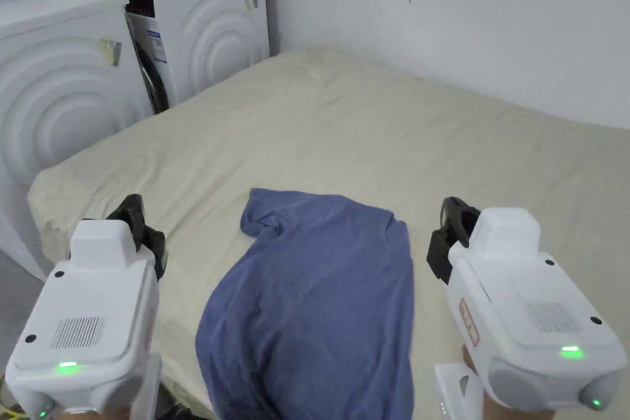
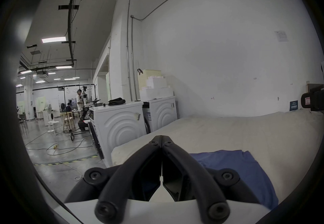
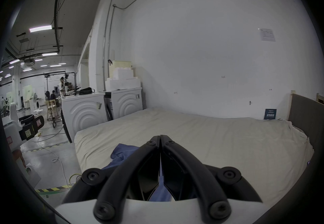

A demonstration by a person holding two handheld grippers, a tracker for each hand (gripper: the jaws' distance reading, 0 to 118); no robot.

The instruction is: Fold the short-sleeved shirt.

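A blue short-sleeved shirt (image 1: 320, 292) lies on the cream bed (image 1: 344, 132), its near end hanging over the front edge, with a sleeve bunched at its far left corner. The shirt (image 2: 236, 171) lies low right of the jaws in the left gripper view, and the shirt (image 3: 122, 153) lies low left of them in the right gripper view. My left gripper (image 1: 132, 212) hovers left of the shirt, jaws pressed together on nothing. To the right of the shirt my right gripper (image 1: 452, 218) is held above the sheet, likewise shut and empty.
Two white washing machines (image 1: 203, 27) stand against the bed's left side. A white wall (image 1: 461, 15) runs behind the bed. A grey headboard (image 3: 305, 119) closes the bed's right end. Cables (image 2: 57, 149) trail over the floor on the left, where people stand far off.
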